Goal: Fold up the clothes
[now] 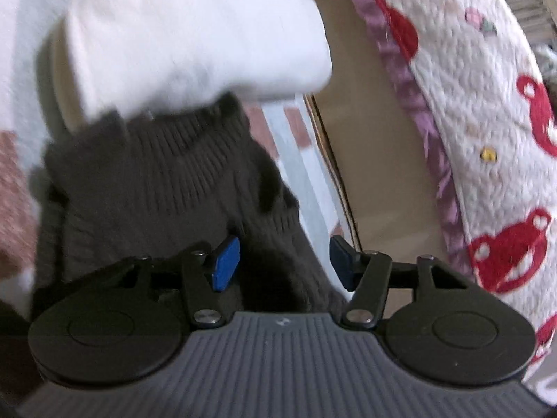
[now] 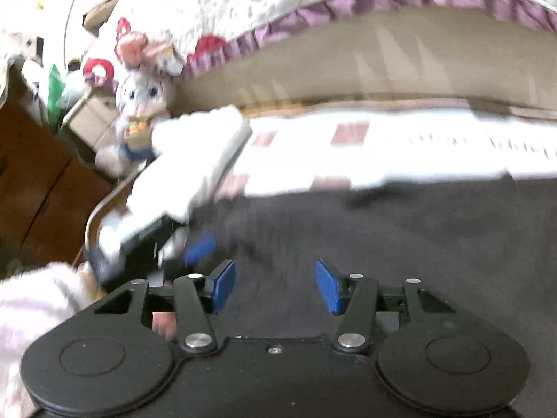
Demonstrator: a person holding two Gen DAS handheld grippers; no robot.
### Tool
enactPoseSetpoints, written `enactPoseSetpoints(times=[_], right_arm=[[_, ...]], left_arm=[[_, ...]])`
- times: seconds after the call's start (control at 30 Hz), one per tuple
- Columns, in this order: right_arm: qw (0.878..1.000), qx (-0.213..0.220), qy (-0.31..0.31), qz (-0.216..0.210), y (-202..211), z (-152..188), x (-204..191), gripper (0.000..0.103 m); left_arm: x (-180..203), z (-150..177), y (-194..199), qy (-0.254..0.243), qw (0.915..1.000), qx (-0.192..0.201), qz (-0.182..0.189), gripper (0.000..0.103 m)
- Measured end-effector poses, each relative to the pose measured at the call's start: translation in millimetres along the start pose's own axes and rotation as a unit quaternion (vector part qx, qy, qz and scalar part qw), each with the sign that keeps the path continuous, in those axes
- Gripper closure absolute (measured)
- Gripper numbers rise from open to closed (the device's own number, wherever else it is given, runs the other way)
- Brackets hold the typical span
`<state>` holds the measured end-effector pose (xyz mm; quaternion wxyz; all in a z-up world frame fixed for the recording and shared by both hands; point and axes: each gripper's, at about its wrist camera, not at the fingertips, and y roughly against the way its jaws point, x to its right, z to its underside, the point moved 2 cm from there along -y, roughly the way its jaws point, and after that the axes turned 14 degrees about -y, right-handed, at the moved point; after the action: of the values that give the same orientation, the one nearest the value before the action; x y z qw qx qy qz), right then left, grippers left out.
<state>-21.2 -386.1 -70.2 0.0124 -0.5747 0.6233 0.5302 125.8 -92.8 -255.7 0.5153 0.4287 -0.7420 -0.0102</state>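
Sweater (image 1: 167, 188) dk grey ribbed knit, rumpled | L gripper (image 1: 283, 264) agape, R gripper (image 2: 275, 287) agape, nothing pinched

One dark grey knitted sweater (image 1: 156, 181) lies at the centre, and one white folded garment (image 1: 195, 35) sits at its twelve o'clock. One quilt (image 1: 487, 104) lies at three o'clock. One plush rabbit (image 2: 139, 104) sits at ten o'clock in the right wrist view.

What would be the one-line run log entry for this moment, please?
task: fold clothes | left gripper: open, over dark knit sweater | right gripper: open, empty, above sweater | stage: released
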Motion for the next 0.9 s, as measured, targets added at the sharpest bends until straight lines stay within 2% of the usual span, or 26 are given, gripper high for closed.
enactPoseSetpoints(times=[0.03, 0.07, 0.13, 0.17, 0.23, 0.3, 0.33, 0.4, 0.47, 0.57, 0.67, 0.77, 0.87, 0.9], right_arm=[[1.0, 0.004, -0.006, 0.006, -18, -13, 2, 0.045], [1.0, 0.006, -0.014, 0.017, -37, -25, 7, 0.04], [0.998, 0.005, -0.036, 0.056, -76, -44, 22, 0.036], [0.996, -0.002, -0.043, 0.079, -94, -48, 32, 0.036], [0.995, -0.032, -0.053, 0.083, -118, -50, 52, 0.036], [0.993, -0.065, -0.074, 0.059, -132, -50, 69, 0.036], [0.991, -0.086, -0.098, 0.029, -137, -51, 78, 0.036], [0.977, -0.127, -0.163, -0.044, -146, -51, 94, 0.034], [0.959, -0.154, -0.219, -0.09, -154, -51, 107, 0.034], [0.96, -0.18, -0.19, -0.099, -159, -55, 98, 0.032], [0.965, -0.202, -0.139, -0.093, -169, -54, 81, 0.03], [0.965, -0.205, -0.118, -0.113, -173, -53, 73, 0.017], [0.963, -0.19, -0.132, -0.138, -179, -56, 77, 0.017], [0.962, -0.184, -0.135, -0.147, -181, -56, 78, 0.025]], left_arm=[[2, 2, -3, -0.002, 1.0, -0.005, 0.003, 0.045], [3, 5, -4, 0.002, 1.0, -0.003, 0.003, 0.045], [6, 11, -5, 0.004, 1.0, -0.004, 0.006, 0.045], [8, 12, -7, -0.003, 0.9999, -0.006, 0.013, 0.045], [12, 14, -10, -0.016, 0.9995, -0.009, 0.024, 0.045], [11, 15, -16, -0.017, 0.9992, -0.016, 0.032, 0.045], [11, 17, -20, -0.018, 0.9988, -0.023, 0.038, 0.043], [11, 23, -28, -0.034, 0.9979, -0.041, 0.037, 0.038], [17, 27, -32, -0.068, 0.9964, -0.043, 0.028, 0.038], [23, 29, -33, -0.076, 0.9962, -0.038, 0.021, 0.037], [19, 28, -33, -0.05, 0.998, -0.028, 0.027, 0.037], [10, 29, -25, -0.008, 0.9996, 0.002, 0.027, 0.037], [10, 30, -22, -0.005, 0.9997, 0.013, 0.019, 0.04], [13, 30, -24, -0.019, 0.9997, 0.008, 0.014, 0.041]])
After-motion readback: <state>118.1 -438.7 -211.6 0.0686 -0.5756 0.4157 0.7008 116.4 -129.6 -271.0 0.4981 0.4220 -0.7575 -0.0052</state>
